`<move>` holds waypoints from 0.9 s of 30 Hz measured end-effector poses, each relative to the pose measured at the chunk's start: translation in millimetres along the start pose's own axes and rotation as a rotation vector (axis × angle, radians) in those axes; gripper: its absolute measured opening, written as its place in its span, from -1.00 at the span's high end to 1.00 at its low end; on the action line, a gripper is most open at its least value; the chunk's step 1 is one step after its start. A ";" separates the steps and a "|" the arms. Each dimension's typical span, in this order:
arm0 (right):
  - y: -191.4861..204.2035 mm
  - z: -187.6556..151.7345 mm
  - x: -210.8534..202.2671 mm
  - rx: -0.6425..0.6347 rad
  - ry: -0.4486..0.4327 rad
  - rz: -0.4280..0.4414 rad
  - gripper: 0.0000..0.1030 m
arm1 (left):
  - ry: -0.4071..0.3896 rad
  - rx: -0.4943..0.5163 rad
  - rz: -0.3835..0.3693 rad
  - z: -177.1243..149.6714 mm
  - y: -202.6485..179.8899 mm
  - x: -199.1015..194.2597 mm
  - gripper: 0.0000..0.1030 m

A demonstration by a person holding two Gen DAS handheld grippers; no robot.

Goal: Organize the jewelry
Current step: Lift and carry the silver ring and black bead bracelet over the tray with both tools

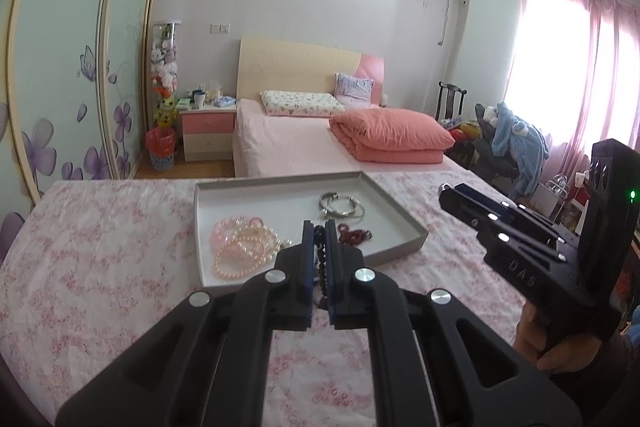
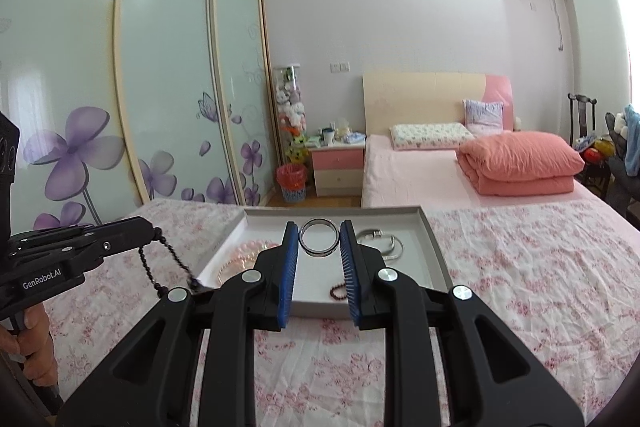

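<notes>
Right wrist view, floral bedspread (image 2: 520, 267), tray (image 2: 434, 243), right fingers (image 2: 294, 259) gripping bangle (image 2: 319, 237), left fingers (image 1: 308, 247) pinching dark beads (image 1: 322, 267).

White lettering "GenRobot.AI" runs along the side of the left gripper (image 2: 154, 233), at 9 o'clock in the right wrist view. Embossed letters "DAS" sit on the black body of the right gripper (image 1: 444, 189), at 3 o'clock in the left wrist view.

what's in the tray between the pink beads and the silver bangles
In the left wrist view, the left claw with its black beads stands between the pink beads and silver bangles; dark red beads lie just right.
</notes>
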State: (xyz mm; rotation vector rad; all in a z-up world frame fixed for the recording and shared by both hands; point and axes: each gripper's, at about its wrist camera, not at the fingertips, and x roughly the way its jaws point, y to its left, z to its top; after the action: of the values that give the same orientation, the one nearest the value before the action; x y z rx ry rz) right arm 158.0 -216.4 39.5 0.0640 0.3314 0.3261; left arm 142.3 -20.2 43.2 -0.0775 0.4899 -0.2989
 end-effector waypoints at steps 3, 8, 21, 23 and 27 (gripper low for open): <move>3.1 4.6 -0.3 -0.006 -0.026 -0.002 0.56 | -0.022 -0.001 0.005 7.0 -4.8 -0.2 0.88; 4.6 14.8 2.5 -0.011 -0.062 -0.006 0.56 | -0.050 0.000 0.017 16.9 -11.5 3.5 0.88; -4.9 34.7 33.5 -0.025 -0.102 -0.034 0.56 | -0.074 -0.020 0.072 44.1 -1.6 35.0 0.88; -8.3 34.5 42.8 -0.022 -0.096 -0.042 0.56 | -0.069 -0.021 0.078 45.2 0.7 41.8 0.88; -16.3 32.7 63.6 -0.001 -0.070 -0.047 0.56 | -0.058 -0.027 0.085 46.7 8.3 59.4 0.88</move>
State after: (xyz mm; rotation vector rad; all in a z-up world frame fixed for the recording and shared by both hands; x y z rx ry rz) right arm 230.6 -211.4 48.9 0.0660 0.2625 0.2769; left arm 216.5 -30.1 56.3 -0.0909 0.4389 -0.2058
